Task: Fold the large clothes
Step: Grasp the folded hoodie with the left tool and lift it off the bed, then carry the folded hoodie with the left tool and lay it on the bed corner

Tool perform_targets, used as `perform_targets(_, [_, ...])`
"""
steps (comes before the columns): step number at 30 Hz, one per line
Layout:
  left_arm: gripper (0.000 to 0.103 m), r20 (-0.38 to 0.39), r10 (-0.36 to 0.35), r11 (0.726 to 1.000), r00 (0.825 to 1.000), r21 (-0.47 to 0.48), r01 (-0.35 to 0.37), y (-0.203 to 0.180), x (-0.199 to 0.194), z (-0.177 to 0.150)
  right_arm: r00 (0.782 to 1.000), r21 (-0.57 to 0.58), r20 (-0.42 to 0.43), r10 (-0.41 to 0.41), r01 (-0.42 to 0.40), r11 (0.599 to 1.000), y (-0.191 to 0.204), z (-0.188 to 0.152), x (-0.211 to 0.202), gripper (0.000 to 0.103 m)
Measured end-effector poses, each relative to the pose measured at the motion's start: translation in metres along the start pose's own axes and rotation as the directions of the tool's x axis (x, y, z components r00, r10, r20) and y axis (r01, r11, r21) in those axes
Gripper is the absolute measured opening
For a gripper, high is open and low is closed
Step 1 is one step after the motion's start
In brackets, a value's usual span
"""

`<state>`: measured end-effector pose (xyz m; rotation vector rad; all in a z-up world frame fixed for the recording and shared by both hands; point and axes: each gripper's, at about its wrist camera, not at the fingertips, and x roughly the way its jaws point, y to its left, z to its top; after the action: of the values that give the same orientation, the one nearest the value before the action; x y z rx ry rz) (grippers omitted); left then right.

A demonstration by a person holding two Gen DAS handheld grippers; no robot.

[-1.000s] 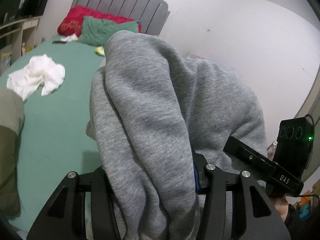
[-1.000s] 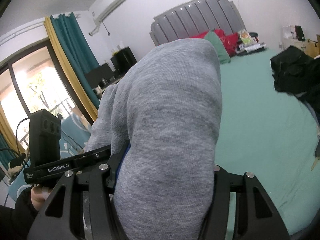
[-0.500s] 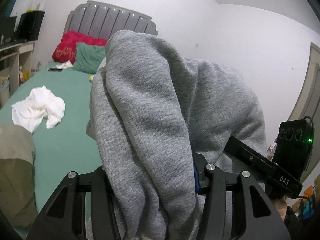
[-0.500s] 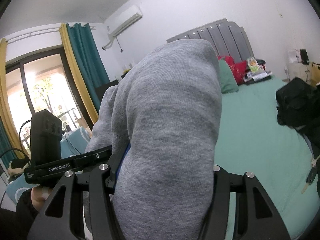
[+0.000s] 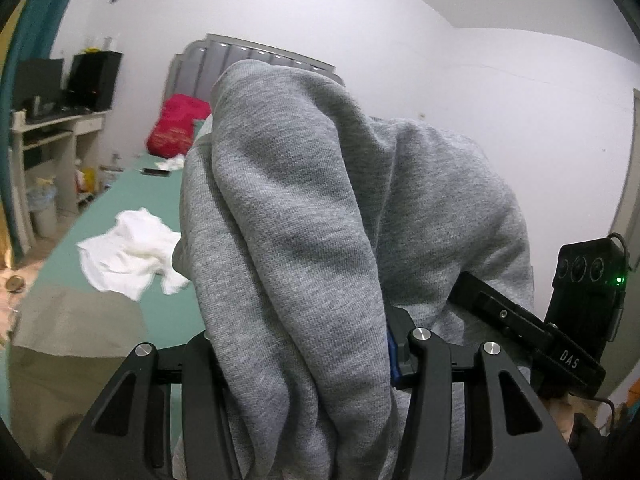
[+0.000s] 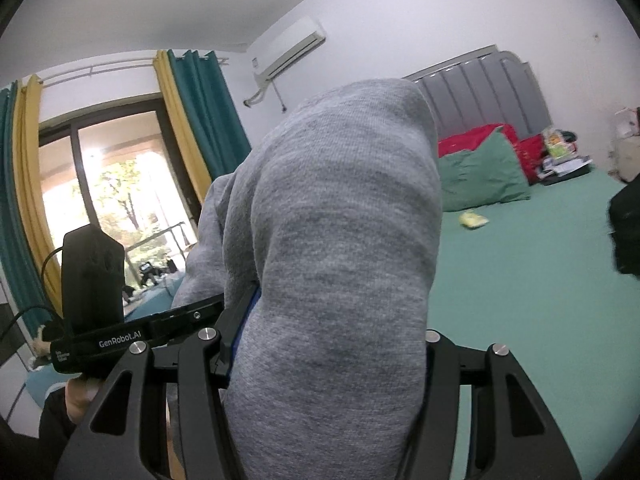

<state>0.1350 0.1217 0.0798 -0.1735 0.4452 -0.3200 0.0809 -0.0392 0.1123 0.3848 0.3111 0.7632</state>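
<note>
Up close in the left wrist view, the left gripper (image 5: 304,364) is clamped on a thick bunch of the grey sweatshirt (image 5: 320,220), which rises in heavy folds from between the jaws and fills the middle of the picture, held above the bed (image 5: 132,196). The bed wears a green sheet; on it lie a crumpled white cloth (image 5: 128,252) near the left edge and a drab olive garment (image 5: 68,360) closer to the camera. At the head stand a grey panelled headboard (image 5: 224,60) and a red pillow (image 5: 176,128). Left of the bed is a pale desk (image 5: 52,136) carrying dark boxes, with a bin beneath it. The right gripper's black camera block (image 5: 588,280), showing a green light, sits at the right. Seen from the right wrist view, the right gripper (image 6: 324,364) is likewise closed on the sweatshirt (image 6: 340,240), the cloth mounding up over the jaws. Behind it the green bed (image 6: 520,280) stretches to the headboard (image 6: 480,80), with a green pillow (image 6: 480,176) in front of a red one and a small yellowish thing (image 6: 474,220) on the sheet. A black item (image 6: 626,232) lies at the right edge. A wall air conditioner (image 6: 288,52) hangs beside teal and yellow curtains (image 6: 192,112) framing a bright window (image 6: 108,192).
</note>
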Motion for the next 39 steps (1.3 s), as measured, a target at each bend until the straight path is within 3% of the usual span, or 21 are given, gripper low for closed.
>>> perform_targets(12, [0.052,0.027,0.173,0.982,0.985,-0.079,-0.171,0.126,-0.047,0.001,0.990,0.009,-0.059,0.127,-0.127,0.992,0.064,-0.031,0.121,0.056])
perform_targets(21, [0.053,-0.099,0.277,0.954,0.956,-0.086,-0.286,0.224,-0.049,-0.027,0.963,0.182,-0.169,0.210,-0.179,0.967,0.065,-0.097,0.221,0.057])
perform_targets(23, [0.054,-0.142,0.324,0.940,0.935,-0.068,-0.335,0.252,-0.033,-0.041,0.947,0.269,-0.234,0.220,-0.154,0.951,0.045,-0.125,0.250,0.060])
perform_targets(24, [0.054,-0.191,0.332,0.929,0.924,-0.102,-0.355,0.271,-0.022,-0.054,0.932,0.307,-0.295,0.212,-0.118,0.944,0.035,-0.140,0.267,0.060])
perform_targets(26, [0.054,-0.284,0.342,0.904,0.896,-0.160,-0.396,0.302,-0.006,-0.081,0.877,0.350,-0.446,0.177,-0.011,0.937,0.010,-0.181,0.296,0.062])
perform_targets(27, [0.054,-0.312,0.351,0.890,0.883,-0.182,-0.419,0.316,0.000,-0.091,0.864,0.345,-0.478,0.158,0.020,0.938,0.001,-0.190,0.300,0.065])
perform_targets(28, [0.056,-0.311,0.347,0.884,0.885,-0.207,-0.419,0.325,0.001,-0.101,0.863,0.350,-0.482,0.153,0.030,0.936,-0.011,-0.199,0.299,0.066])
perform_targets(30, [0.067,-0.268,0.328,0.892,0.906,-0.228,-0.391,0.331,-0.002,-0.108,0.870,0.322,-0.469,0.151,0.009,0.947,-0.024,-0.201,0.292,0.086])
perform_targets(31, [0.070,-0.263,0.344,0.894,0.901,-0.203,-0.400,0.330,-0.002,-0.109,0.867,0.300,-0.477,0.145,0.005,0.954,-0.024,-0.200,0.292,0.088])
perform_targets(34, [0.070,-0.263,0.395,0.887,0.881,-0.143,-0.440,0.325,-0.002,-0.108,0.864,0.245,-0.485,0.136,-0.016,0.969,-0.019,-0.193,0.284,0.088])
perform_targets(39, [0.070,-0.273,0.444,0.860,0.853,-0.140,-0.492,0.328,-0.013,-0.099,0.874,0.146,-0.476,0.097,-0.030,0.989,0.000,-0.184,0.260,0.088])
